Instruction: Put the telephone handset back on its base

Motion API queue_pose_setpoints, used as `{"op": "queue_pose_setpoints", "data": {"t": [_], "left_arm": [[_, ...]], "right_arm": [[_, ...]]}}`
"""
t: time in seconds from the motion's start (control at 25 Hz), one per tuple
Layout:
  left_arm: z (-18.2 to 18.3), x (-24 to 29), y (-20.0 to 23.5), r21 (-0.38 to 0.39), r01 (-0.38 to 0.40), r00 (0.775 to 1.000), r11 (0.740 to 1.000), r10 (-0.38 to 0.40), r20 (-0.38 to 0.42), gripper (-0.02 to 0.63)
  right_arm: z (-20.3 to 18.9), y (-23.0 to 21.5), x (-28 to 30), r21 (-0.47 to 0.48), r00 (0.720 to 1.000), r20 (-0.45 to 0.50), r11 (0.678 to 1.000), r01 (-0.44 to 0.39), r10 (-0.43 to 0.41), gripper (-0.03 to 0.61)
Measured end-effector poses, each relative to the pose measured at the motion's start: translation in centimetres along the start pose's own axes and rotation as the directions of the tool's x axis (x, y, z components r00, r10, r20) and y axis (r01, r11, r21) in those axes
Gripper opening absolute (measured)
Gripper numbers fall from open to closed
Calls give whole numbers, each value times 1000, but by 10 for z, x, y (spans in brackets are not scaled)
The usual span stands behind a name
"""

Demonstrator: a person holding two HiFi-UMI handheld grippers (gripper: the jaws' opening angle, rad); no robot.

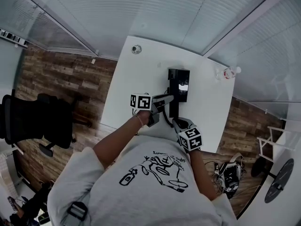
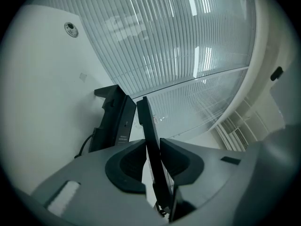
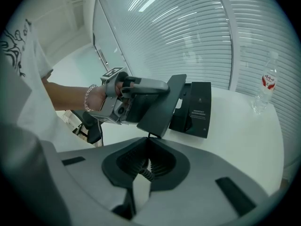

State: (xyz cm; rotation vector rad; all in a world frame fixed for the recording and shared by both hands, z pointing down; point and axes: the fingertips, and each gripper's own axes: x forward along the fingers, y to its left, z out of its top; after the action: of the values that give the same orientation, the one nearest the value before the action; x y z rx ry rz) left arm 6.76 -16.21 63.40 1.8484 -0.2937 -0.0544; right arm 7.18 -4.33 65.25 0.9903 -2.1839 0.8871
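Between left gripper (image 2: 151, 141) fingers (image 2: 126, 166) sits the handset (image 2: 147, 126), right gripper (image 3: 147, 138) pinching cord (image 3: 145, 173).

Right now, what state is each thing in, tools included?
handset: off its base, tilted in the air, gripped by the left tool.
left tool: shut on the handset.
base: standing on the table, without handset.
coiled cord: pinched in the right tool.
right tool: shut on the coiled cord.
water bottle: upright on the table.

Bright and even, lit by cool light through the slatted blinds (image 3: 188, 36), with faint shadows on the white table (image 1: 136, 74). Heavily fisheyed, dark-cornered in both gripper views; softly blurred up close around the left gripper (image 2: 151, 142).
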Motion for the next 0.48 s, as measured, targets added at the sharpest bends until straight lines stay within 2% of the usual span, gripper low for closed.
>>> {"op": "queue_pose_setpoints", "data": {"t": [0.48], "left_arm": [[2, 10, 35, -37, -46, 997, 998, 44, -71, 98]], "right_arm": [[1, -11, 17, 36, 1000, -13, 999, -1, 2, 10]]}}
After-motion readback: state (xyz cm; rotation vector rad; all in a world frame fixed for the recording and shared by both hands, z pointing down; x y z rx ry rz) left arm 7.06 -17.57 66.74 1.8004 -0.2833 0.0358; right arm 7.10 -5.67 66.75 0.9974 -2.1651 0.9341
